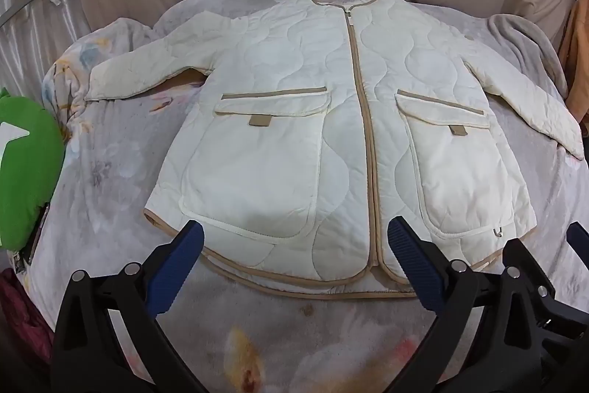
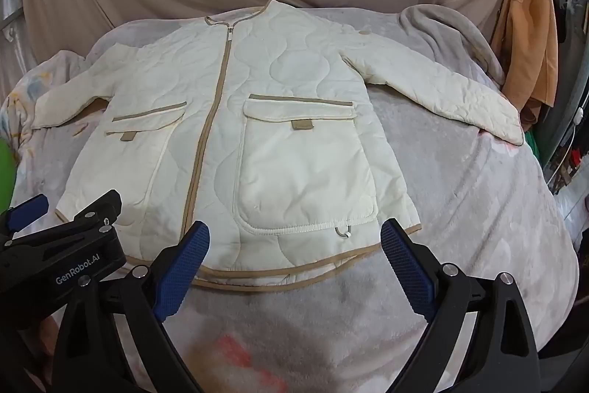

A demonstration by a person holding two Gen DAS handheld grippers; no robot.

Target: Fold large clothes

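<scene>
Jacket flat, front up, zipped; long axis collar-far, hem-near. L gripper, R gripper both released, above hem.

home bedroom | blanket-covered bed | hanging clothes

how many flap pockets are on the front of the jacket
2. One pocket lies left of the zipper in the left wrist view; the other pocket lies right of it. Both flaps are shut. The jacket lies front up, so its back is hidden.
</scene>
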